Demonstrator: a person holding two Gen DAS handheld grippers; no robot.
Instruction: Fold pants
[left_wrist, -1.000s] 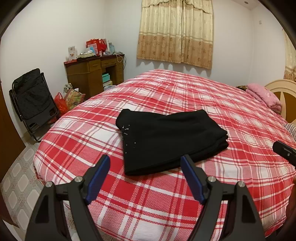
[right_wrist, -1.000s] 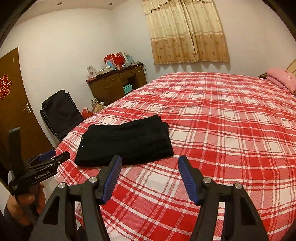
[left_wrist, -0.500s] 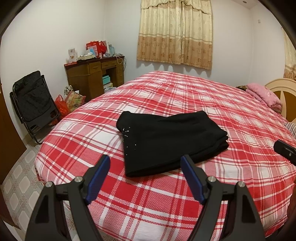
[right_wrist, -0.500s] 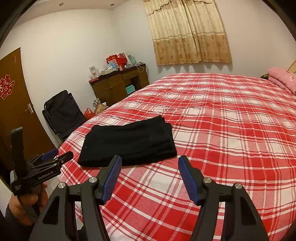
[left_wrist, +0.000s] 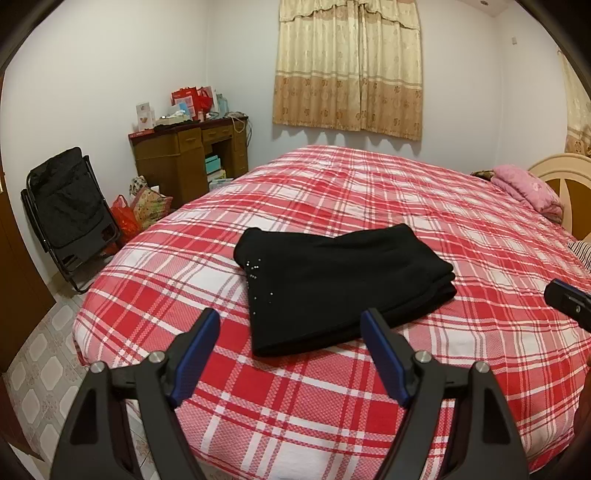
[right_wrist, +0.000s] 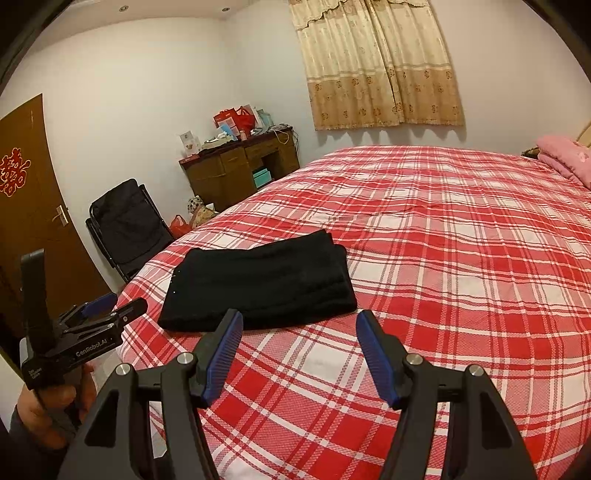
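The left gripper (left_wrist: 290, 325) hangs above the near edge of the bed (left_wrist: 332, 413), its blue pads (left_wrist: 197, 354) spread wide with nothing between them, only plaid cover showing in the gap. The pants (left_wrist: 332, 284), black and already folded into a flat stack, lie on the bed just ahead of this gripper, apart from its fingertips; small pale studs dot the left part of the cloth. The right gripper (right_wrist: 299, 321) is likewise parted and empty, held over the bed's near edge, and from it the pants (right_wrist: 258, 280) sit ahead and to the left, their near hem just beyond its left pad (right_wrist: 223, 354). In the right wrist view the left gripper (right_wrist: 110, 308) appears low to the left of the pants, carried by a hand (right_wrist: 44, 413) at the frame's corner. In the left wrist view a tip of the right gripper (left_wrist: 567, 299) pokes in at the far right, clear of the pants. Farther ahead of both grippers, past the bed's left side, stand a black chair (left_wrist: 70, 214) and a brown desk (left_wrist: 184, 162); a curtain (left_wrist: 347, 66) hangs on the far wall, and a pink pillow (left_wrist: 528, 192) lies far off to the right.
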